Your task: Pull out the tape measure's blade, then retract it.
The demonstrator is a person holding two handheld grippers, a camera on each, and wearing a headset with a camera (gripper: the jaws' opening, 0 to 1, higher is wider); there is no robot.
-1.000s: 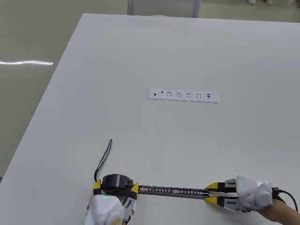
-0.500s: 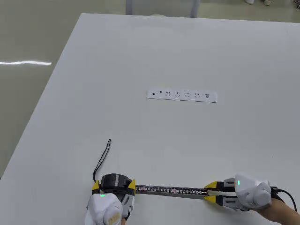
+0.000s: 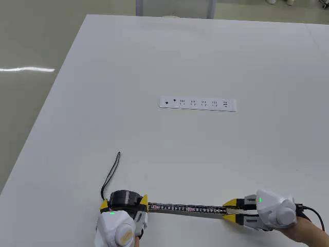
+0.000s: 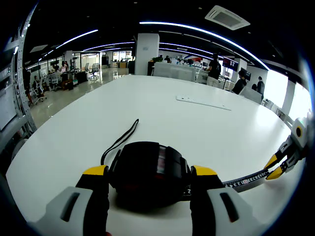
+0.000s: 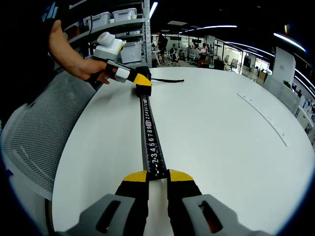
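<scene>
2 grips: my left gripper's point(image 3: 124, 202) fingers point(image 4: 96, 172) clamp the hard, chunky tape measure point(image 4: 147, 172), while my right gripper point(image 3: 230, 210) pinches the thin, springy, probably slippery blade point(image 3: 185, 209) at its tip.

right gripper point(image 5: 158, 175) low in frame, yellow-tipped fingers point(image 5: 135, 178) pinched on the end of the blade point(image 5: 149, 132). the blade runs straight across the white desk point(image 5: 211, 128) to the black tape measure point(image 5: 142, 71), clamped by the left gripper point(image 5: 140, 79) in a hand point(image 5: 91, 66). a power strip point(image 5: 263, 118) lies well off to the right.
</scene>
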